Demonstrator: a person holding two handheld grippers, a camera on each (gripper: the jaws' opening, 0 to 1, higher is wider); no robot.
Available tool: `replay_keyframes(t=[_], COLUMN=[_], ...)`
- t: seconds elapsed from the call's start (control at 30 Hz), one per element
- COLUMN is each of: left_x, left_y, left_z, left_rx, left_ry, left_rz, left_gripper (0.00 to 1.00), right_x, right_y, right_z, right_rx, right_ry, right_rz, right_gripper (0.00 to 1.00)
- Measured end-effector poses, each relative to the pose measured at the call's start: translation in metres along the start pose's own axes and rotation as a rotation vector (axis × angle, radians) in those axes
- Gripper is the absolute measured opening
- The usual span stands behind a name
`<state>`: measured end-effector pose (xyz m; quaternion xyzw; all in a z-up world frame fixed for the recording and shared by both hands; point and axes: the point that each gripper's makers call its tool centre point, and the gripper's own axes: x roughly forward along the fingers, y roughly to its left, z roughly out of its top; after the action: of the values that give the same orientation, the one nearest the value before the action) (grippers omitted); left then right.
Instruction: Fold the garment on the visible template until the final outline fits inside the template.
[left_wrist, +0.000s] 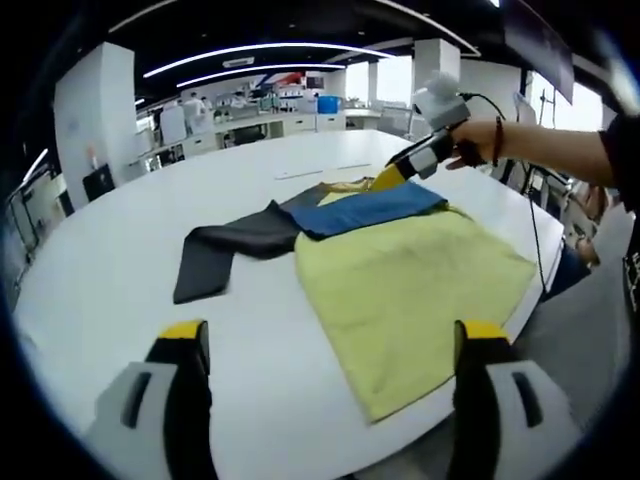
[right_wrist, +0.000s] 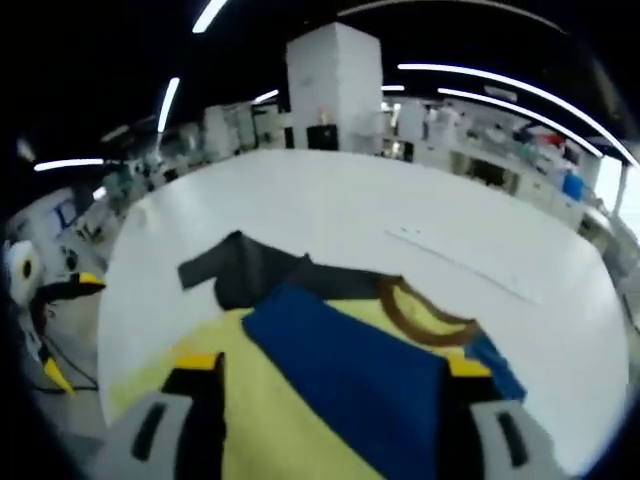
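Left gripper: jaws stood wide apart, nothing between them, yellow tips pointed forward.
Right gripper: reached in from the right in the left gripper view, yellow tip angled downward; jaw state unclear there.
Right hand: gripped the handle, forearm outstretched.

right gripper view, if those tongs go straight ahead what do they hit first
Probably the blue sleeve lying folded over the yellow shirt, right between the open right tongs. Beyond it lie the brown collar and bare table. Height above the cloth is unclear.
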<state>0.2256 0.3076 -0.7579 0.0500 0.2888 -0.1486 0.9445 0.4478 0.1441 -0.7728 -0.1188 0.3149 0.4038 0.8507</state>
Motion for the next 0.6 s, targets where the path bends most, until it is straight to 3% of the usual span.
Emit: replay_keyframes(t=[0.6], left_x=[0.006], left_y=[-0.005], left_z=[0.001], left_rx=[0.030], left_ry=[0.007], left_rz=[-0.032], left_gripper=[0.99], right_x=[-0.050], right_y=[-0.056], right_z=[-0.050], right_rx=[0.058], right_ry=[0.022], right_rz=[-0.128], right_gripper=[0.64])
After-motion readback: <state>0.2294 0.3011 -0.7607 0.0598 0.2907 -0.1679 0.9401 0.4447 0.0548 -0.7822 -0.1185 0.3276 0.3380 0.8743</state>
